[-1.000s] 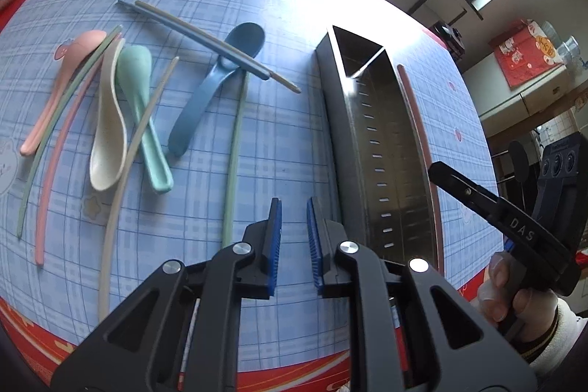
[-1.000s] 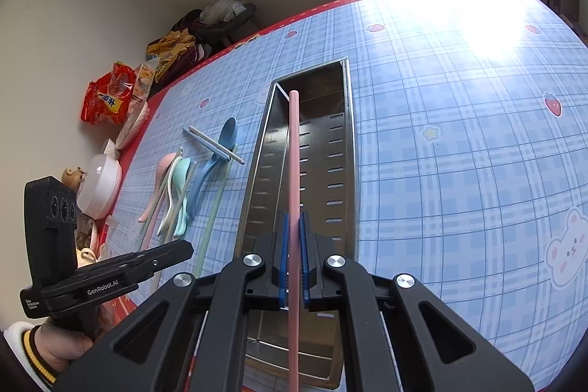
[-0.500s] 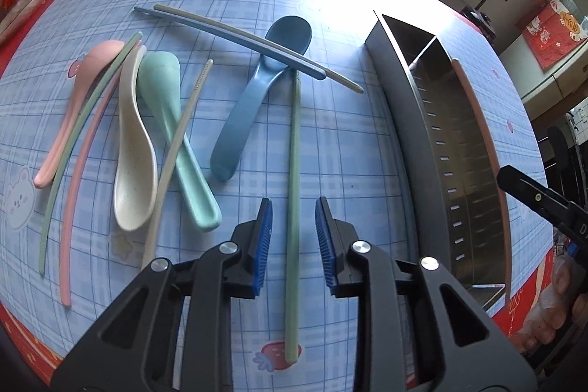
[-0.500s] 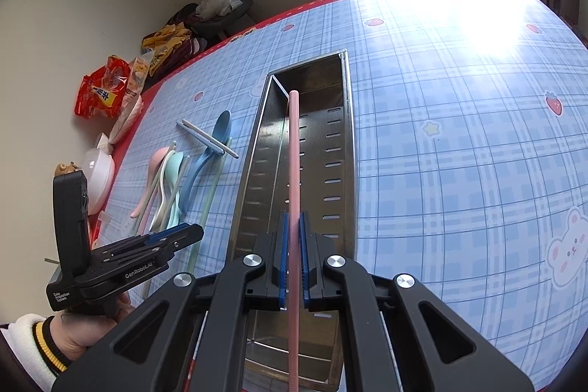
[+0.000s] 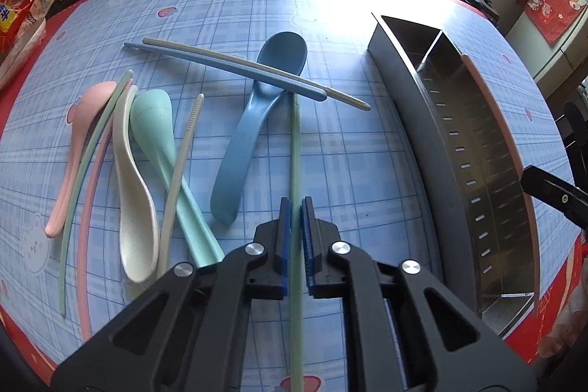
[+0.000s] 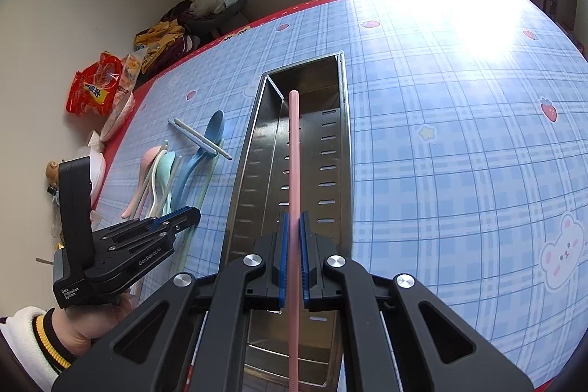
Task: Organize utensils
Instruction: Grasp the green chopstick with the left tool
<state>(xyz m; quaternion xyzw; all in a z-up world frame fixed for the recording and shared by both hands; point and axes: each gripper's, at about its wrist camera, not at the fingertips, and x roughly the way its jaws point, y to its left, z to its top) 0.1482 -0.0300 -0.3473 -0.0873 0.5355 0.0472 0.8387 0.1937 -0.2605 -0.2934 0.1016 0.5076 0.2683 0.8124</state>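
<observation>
Green chopstick on the counter sits clamped in your left hand-held gripper, whose jaws have just closed. Your right hand-held gripper clenches a pink chopstick over the steel tray.

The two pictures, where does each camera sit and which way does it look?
Left wrist: on the left gripper, looking down along its fingers, shut on a green chopstick; spoons lie beyond.
Right wrist: on the right gripper, looking down over the metal tray; it holds a pink chopstick. The person's hand and sleeve show.
Shared: tray, blue spoon, checked tablecloth.
</observation>
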